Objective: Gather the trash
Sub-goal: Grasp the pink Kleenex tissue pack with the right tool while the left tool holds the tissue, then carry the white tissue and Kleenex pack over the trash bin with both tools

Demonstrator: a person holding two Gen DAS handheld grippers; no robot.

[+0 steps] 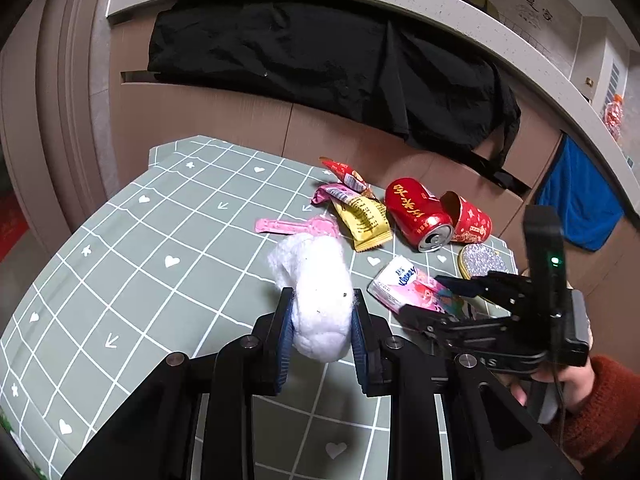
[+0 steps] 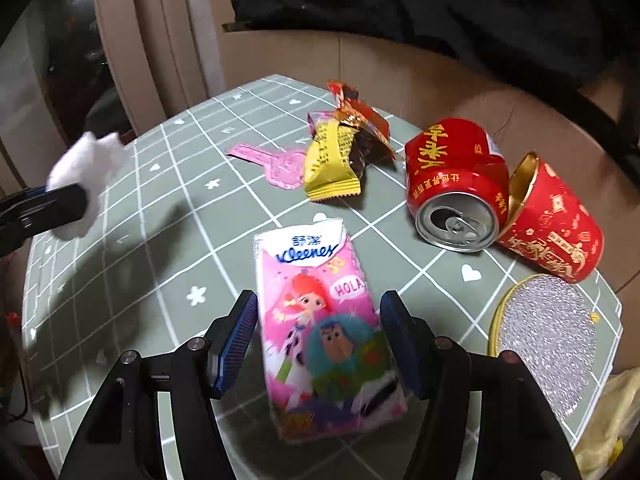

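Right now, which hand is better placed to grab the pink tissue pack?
The right gripper: its open jaws already straddle the tissue pack on the table. The left gripper is shut on a white cotton wad.

bare tablecloth [image 2: 132,264] left, can [image 2: 452,188] and wrappers [image 2: 332,160] crowd right

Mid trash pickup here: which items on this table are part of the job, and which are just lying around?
Trash:
white cotton wad, held in left gripper
Kleenex tissue pack, between right gripper's open jaws
red drink can
red paper cup
yellow snack wrapper
pink wrapper

Probably just lying about:
glittery silver disc
black cloth
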